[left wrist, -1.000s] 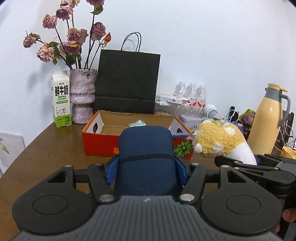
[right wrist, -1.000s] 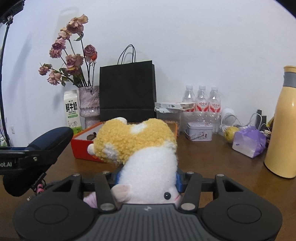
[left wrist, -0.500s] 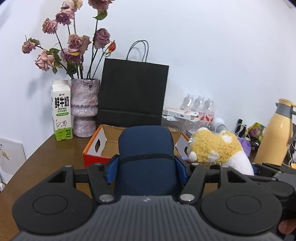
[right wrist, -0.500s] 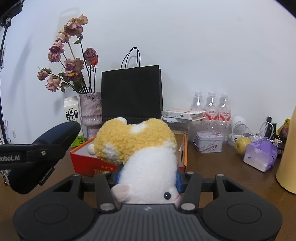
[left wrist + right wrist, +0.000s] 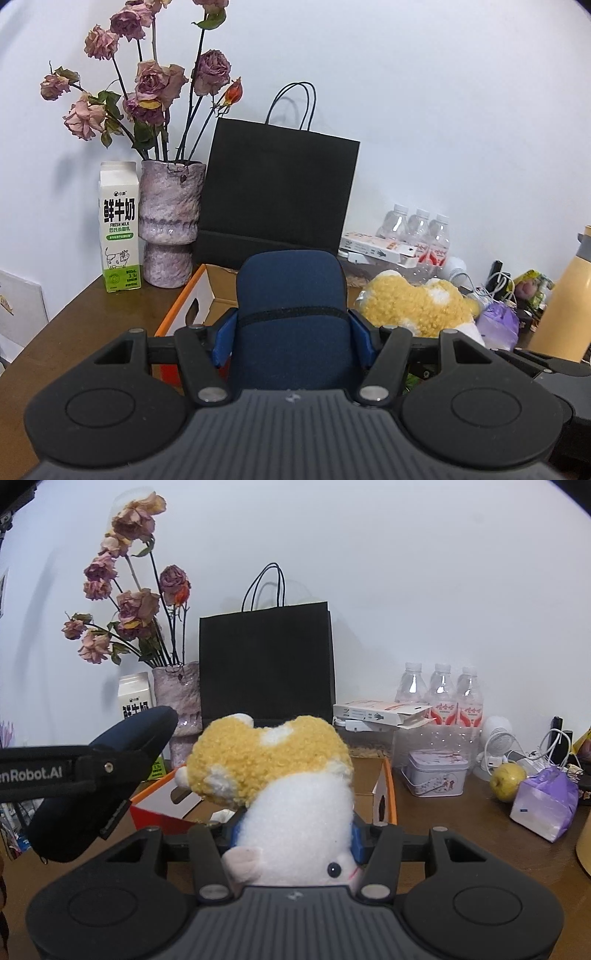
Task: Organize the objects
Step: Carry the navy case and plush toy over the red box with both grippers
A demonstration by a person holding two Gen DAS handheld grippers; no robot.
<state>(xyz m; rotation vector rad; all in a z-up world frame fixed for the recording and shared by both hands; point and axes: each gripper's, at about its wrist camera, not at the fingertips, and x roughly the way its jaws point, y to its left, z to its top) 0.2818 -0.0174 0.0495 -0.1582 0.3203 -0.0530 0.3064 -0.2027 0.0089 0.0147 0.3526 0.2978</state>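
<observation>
My left gripper [image 5: 291, 332] is shut on a dark blue case [image 5: 291, 314] and holds it over the near edge of the open red cardboard box [image 5: 184, 317]. My right gripper [image 5: 295, 830] is shut on a yellow and white plush toy [image 5: 280, 775], held just in front of the same box [image 5: 162, 808]. The plush toy also shows in the left wrist view [image 5: 413, 302] at the right. The blue case and left gripper show in the right wrist view [image 5: 103, 775] at the left.
Against the wall stand a milk carton [image 5: 119, 225], a vase of dried roses [image 5: 168, 225], a black paper bag [image 5: 277, 192] and water bottles [image 5: 439, 694]. A tin [image 5: 436, 771], a pear [image 5: 509, 777], a purple pack [image 5: 543, 805] and a yellow flask [image 5: 565, 310] sit at the right.
Both grippers have moved forward toward the red box and the wall, each still holding its object. The box now lies close under them.
</observation>
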